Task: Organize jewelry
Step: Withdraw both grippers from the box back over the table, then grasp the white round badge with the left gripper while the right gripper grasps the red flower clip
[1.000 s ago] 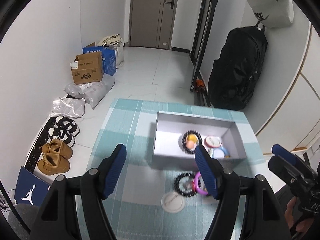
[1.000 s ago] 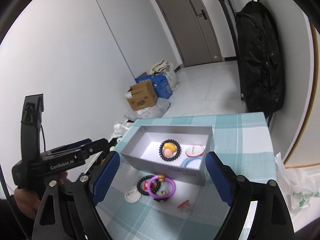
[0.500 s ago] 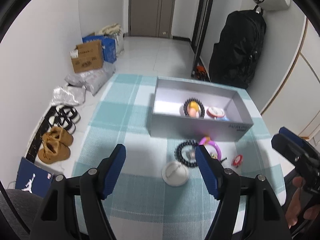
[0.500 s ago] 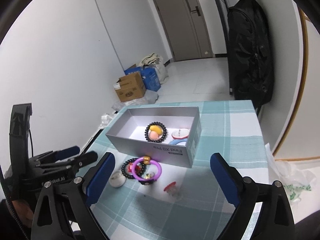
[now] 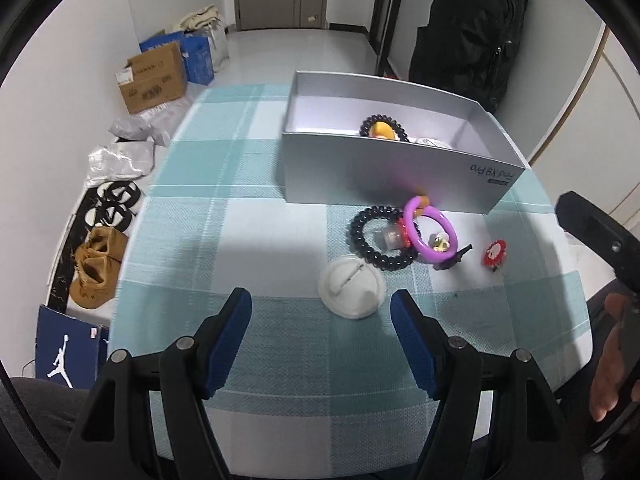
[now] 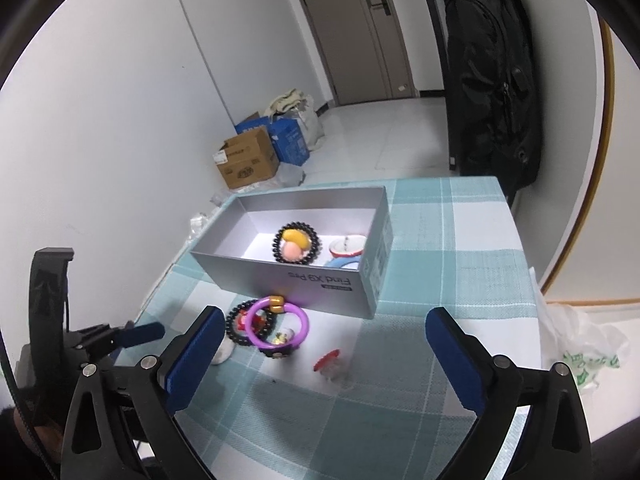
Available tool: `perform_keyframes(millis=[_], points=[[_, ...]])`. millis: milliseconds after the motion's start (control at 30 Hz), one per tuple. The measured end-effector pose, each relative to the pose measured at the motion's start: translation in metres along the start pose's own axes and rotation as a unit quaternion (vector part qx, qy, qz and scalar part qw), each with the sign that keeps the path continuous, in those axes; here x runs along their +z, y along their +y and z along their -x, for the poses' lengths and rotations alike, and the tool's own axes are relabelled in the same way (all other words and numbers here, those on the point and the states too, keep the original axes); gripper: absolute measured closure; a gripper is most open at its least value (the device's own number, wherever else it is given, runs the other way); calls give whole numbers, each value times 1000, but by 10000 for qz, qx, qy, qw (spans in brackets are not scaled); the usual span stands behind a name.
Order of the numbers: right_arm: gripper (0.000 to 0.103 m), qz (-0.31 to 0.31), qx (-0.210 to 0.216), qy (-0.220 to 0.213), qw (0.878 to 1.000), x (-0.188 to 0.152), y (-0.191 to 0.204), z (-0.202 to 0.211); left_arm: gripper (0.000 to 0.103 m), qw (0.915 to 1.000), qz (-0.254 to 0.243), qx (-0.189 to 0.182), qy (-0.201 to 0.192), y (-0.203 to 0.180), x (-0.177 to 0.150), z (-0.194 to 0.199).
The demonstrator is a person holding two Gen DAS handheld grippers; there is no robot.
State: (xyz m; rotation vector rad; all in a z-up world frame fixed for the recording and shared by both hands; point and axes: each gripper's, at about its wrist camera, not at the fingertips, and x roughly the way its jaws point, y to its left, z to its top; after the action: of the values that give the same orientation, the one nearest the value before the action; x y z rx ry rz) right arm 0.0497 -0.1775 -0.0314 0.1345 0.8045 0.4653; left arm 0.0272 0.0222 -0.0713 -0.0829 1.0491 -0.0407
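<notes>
"Find X9 Pro" printed on the near wall of the silver box [image 5: 400, 168], read reversed in the right wrist view; a white jumping-figure logo on the dark blue bag [image 5: 66, 354] on the floor; faint print on the cardboard carton [image 5: 154, 78], unreadable.

Left gripper [image 5: 322, 342] open, nothing between the blue pads, hovering over the tablecloth [image 5: 248, 216] with the white round case [image 5: 352, 290] just beyond the fingertips. Right gripper [image 6: 320, 354] spread wide, jaws just opened further, nothing pressed by them; red charm [image 6: 327, 360] on the cloth in the gap between the fingers, purple bangle [image 6: 277, 328] and black bead bracelet [image 6: 240, 326] toward the left finger. Bangle overlapping the bead bracelet, a small gold piece inside the bangle, all just in front of the box's near wall.

Inside the box: a second black bead bracelet [image 6: 295, 243] around a yellow and pink piece, beside it a white and red round case [image 6: 347, 245], a pale blue ring partly hidden behind the wall.

Teal and white checked cloth over the table. White walls, pale tiled floor, grey door [image 6: 352, 28], large black bag [image 6: 492, 92] hanging at the right, brown shoes [image 5: 94, 268] and black-and-white shoes along the left wall.
</notes>
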Motion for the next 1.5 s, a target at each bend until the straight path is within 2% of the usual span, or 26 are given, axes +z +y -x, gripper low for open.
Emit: perform_keyframes(millis=[167,333,433,500,600,733,867,933,1000,1033,1167,1300,1500], points=[[1,-159,50,96,9998,-1,-5,-3,35,9999,40,-17,142,3,3,-8],[1,-87,61,191,9998,-3,-2,-4,35,9988,8,-355,333,3,6,-14],[1,-132,70,177,9997,-1,-4,-3,35,9988,-73,-256,416,0,6,-20],[1,-207,153,197,9995,0,-6,-3,35,9990,-255,115,355,-7,8,-21],[1,-256,269,248,9990,0,-8,-2,35,9981,-442,133,416,-12,7,-24],[1,-278,250,266,9989,1,-10,-2,35,9984,-421,-24,375,-13,6,-21],[1,-416,309,278,9983,2,-15,-4,36,9978,-549,24,372,-17,5,-22],[1,-465,316,276,9980,1,-17,-4,39,9975,-588,-18,398,-20,7,-22],[1,-496,320,302,9978,1,-19,-4,63,9964,-730,-116,405,-23,7,-19],[1,-510,315,315,9977,1,-19,-5,66,9962,-757,-136,414,-23,8,-19],[1,-536,314,370,9974,0,-20,-8,66,9968,-601,-296,434,-17,8,-18],[1,-428,298,429,9977,-2,-16,-11,66,9964,-162,-664,508,-4,12,-17],[2,-193,205,486,9984,-5,-8,-14,66,9953,15,-817,524,-1,12,-14]])
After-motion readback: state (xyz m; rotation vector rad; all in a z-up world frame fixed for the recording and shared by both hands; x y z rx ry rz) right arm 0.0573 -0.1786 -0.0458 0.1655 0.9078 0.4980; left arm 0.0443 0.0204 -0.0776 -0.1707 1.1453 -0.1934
